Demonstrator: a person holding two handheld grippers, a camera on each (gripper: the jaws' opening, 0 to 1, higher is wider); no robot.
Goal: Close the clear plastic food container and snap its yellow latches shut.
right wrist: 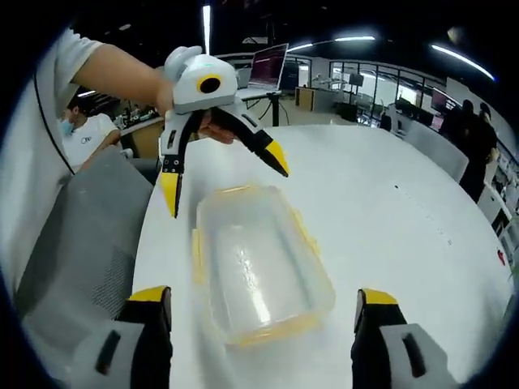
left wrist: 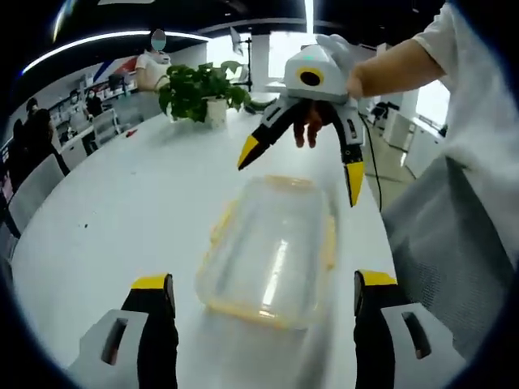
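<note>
A clear plastic food container (left wrist: 272, 251) w/ yellow latches (left wrist: 221, 225) lies flat on a white table (left wrist: 122, 211), near the edge where a person sits. Its lid looks to be on top already; whether it's seated fully can't be told. The box appears empty, nothing visible thru the clear walls.

Left gripper view: left gripper (left wrist: 263, 312) is at the near short end of the box, jaws spread wide, wider than the box, holding nothing. Right gripper (left wrist: 300, 166), held in a hand, hovers above the far end, jaws wide apart, also empty.

Right gripper view: same box (right wrist: 259, 267) between that gripper's own jaws (right wrist: 259, 316), w/ the left gripper (right wrist: 223, 182) above the far end.

Handling, as judgement: box prob. light, thin-walled, fairly stiff but slick; likely to slide on the smooth table if pushed from one side. Best to steady one end while pressing a latch (right wrist: 197, 255) down at its outer flap, along the long sides or short ends. A potted plant (left wrist: 203, 93) sits well apart at the table's far end.
</note>
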